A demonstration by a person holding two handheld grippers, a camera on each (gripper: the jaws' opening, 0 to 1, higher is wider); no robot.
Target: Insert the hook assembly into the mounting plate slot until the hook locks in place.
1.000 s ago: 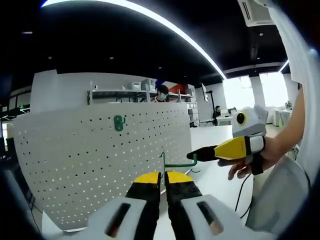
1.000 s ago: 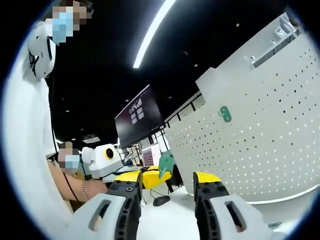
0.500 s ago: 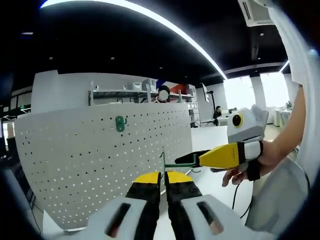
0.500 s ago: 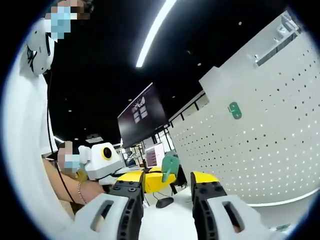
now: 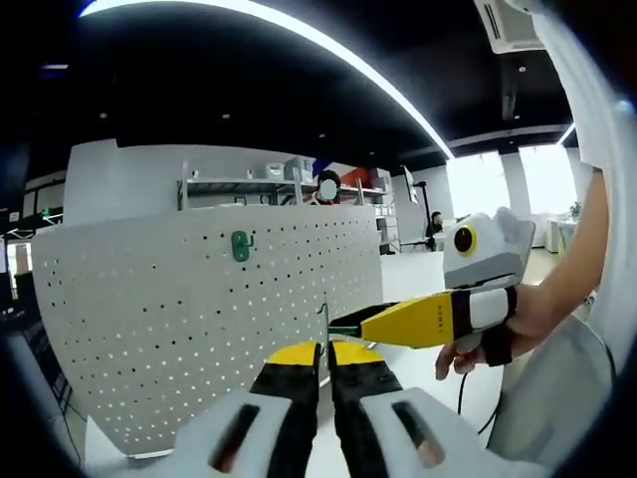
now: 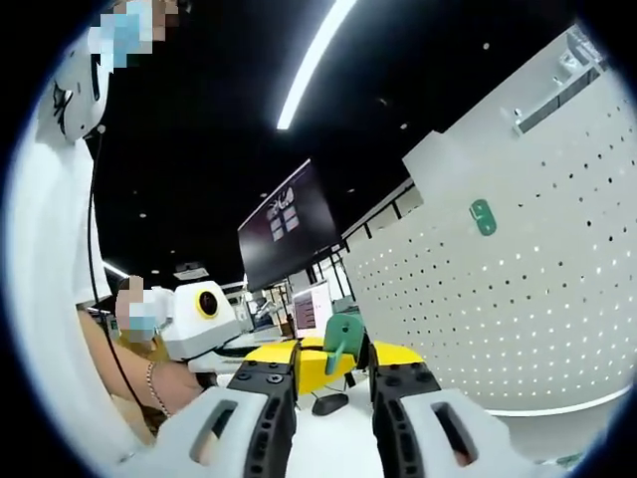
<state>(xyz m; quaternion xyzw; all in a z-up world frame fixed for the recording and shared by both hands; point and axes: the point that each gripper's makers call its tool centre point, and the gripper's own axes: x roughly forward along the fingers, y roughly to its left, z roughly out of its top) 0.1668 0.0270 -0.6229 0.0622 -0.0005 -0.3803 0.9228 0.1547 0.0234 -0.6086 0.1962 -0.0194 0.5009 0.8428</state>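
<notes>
In the left gripper view, the left gripper (image 5: 324, 351) rises from the bottom edge, its two black jaws with yellow tips drawn almost together on the thin upright stem of a green hook assembly (image 5: 325, 321). The hook's slim green rod runs sideways from the stem toward the right. There the right gripper (image 5: 350, 327), yellow with a white body and held in a person's hand (image 5: 488, 334), reaches in from the right with its tips at the rod; whether those tips are pinching the rod cannot be told from this side.

Behind the hook stands a white perforated mounting plate (image 5: 179, 319), upright on a white table (image 5: 428, 349). A small green hook plate (image 5: 239, 246) sits already fixed high on the board, well apart from the held hook.

In the right gripper view, the right gripper (image 6: 332, 372) comes up from the bottom with its jaws narrowed around the green plastic end of the hook assembly (image 6: 341, 341), which stands between the yellow tips. The left gripper (image 6: 279, 357) lies just behind, its white body to the left. The mounting plate (image 6: 537, 289) fills the right side, with the fixed green piece (image 6: 483, 217) on its upper part.
</notes>
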